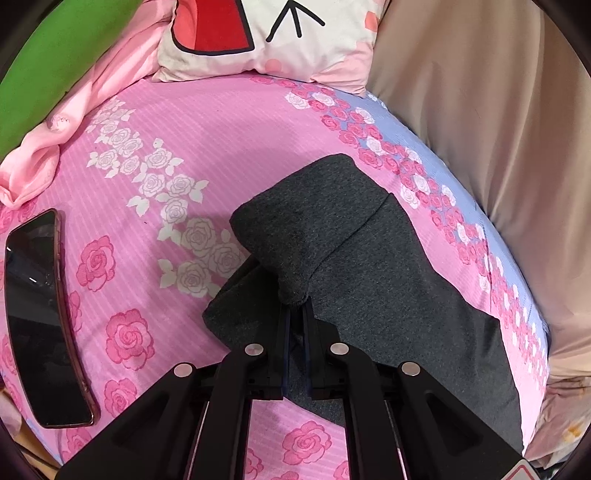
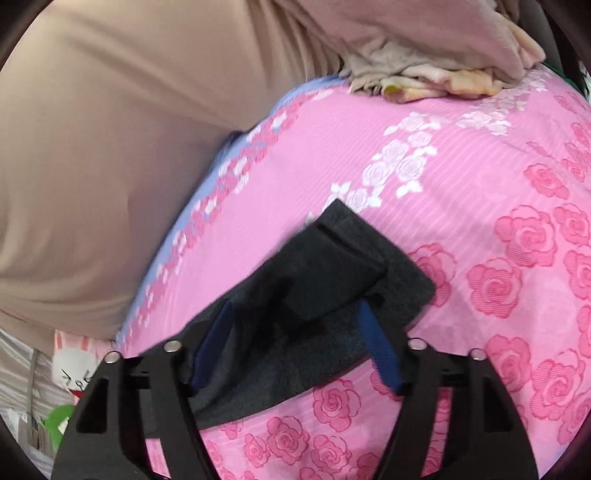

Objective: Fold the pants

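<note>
Dark grey pants lie on the pink rose-print bed sheet. My left gripper is shut on a fold of the pants and holds it lifted, the cloth draped over its tips. In the right wrist view the pants lie partly folded under my right gripper. Its blue pads stand wide apart, open, one on each side of the cloth, gripping nothing.
A black phone lies on the sheet at the left. A cartoon pillow and pink blanket are at the head. A beige quilt borders the right side; crumpled cloth lies at the far end.
</note>
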Demonstrator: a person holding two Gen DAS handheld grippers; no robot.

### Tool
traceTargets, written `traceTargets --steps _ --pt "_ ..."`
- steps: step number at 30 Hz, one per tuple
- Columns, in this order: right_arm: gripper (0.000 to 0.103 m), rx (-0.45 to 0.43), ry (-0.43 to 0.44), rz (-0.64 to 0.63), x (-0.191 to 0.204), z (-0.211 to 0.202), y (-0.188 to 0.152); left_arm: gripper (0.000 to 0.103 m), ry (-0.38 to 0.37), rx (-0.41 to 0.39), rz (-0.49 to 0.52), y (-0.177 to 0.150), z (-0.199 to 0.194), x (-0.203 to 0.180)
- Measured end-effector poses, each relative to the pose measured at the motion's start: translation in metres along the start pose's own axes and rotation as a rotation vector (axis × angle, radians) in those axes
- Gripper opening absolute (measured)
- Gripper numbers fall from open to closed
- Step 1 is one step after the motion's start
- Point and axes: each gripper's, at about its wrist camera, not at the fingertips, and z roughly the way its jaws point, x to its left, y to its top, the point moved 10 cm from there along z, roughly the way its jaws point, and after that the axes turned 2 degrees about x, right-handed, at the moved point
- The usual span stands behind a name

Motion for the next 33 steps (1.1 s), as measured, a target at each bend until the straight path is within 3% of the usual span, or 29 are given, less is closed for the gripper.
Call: traceTargets --steps 3,5,8,9,10,12,16,17,18,20,22,23,30,32,33 --pt "0.070 -0.001 0.049 0.111 -0.010 -0.008 0.003 0.005 0.020 -0.003 -0.003 0.000 0.001 0.000" --pt "0.071 -0.007 0.072 0.121 -0.007 -0.014 0.001 0.005 0.030 -0.003 -0.002 -0.002 0.001 0.000" --pt "0.069 0.013 0.014 0.076 -0.007 -0.006 -0.005 0.005 0.039 0.000 0.000 -0.003 0.003 0.000" --pt "0.041 0.025 -0.045 0.039 -0.009 0.002 -0.005 0.005 0.042 0.001 -0.002 -0.003 0.004 0.000" --pt "0.004 0.045 -0.100 0.008 -0.010 0.011 -0.003 0.005 0.047 0.002 -0.001 -0.002 0.006 -0.001" --pt "0.005 0.030 -0.094 -0.036 0.007 0.015 0.009 0.004 0.057 -0.004 0.007 0.001 0.005 -0.005" --pt "0.005 -0.134 0.191 -0.221 0.107 -0.042 0.045 0.004 0.016 -0.057 0.027 0.017 -0.020 -0.019" --pt "0.005 -0.160 0.180 -0.264 0.111 -0.048 0.048 0.004 0.014 -0.065 0.035 0.020 -0.025 -0.020" --pt "0.005 -0.160 0.096 -0.297 0.098 -0.043 0.049 0.004 0.025 -0.069 0.047 0.020 -0.026 -0.020" --pt "0.005 -0.027 -0.058 -0.269 0.046 -0.003 0.036 0.005 0.051 -0.056 0.068 0.017 -0.016 -0.012" --pt "0.005 0.099 -0.134 -0.195 -0.002 0.029 0.011 0.006 0.057 -0.021 0.060 0.010 -0.002 -0.003" --pt "0.005 0.111 -0.154 -0.200 -0.010 0.034 0.004 0.006 0.058 -0.008 0.053 0.005 0.004 0.002" --pt "0.014 0.090 -0.097 -0.116 -0.020 0.022 -0.008 0.012 0.101 -0.045 0.119 -0.008 0.006 0.006" --pt "0.013 0.086 -0.043 -0.080 -0.019 0.016 -0.010 0.014 0.110 -0.046 0.130 -0.011 0.006 0.005" --pt "0.006 0.089 -0.041 -0.083 -0.016 0.016 -0.009 0.014 0.113 -0.049 0.133 -0.011 0.006 0.004"
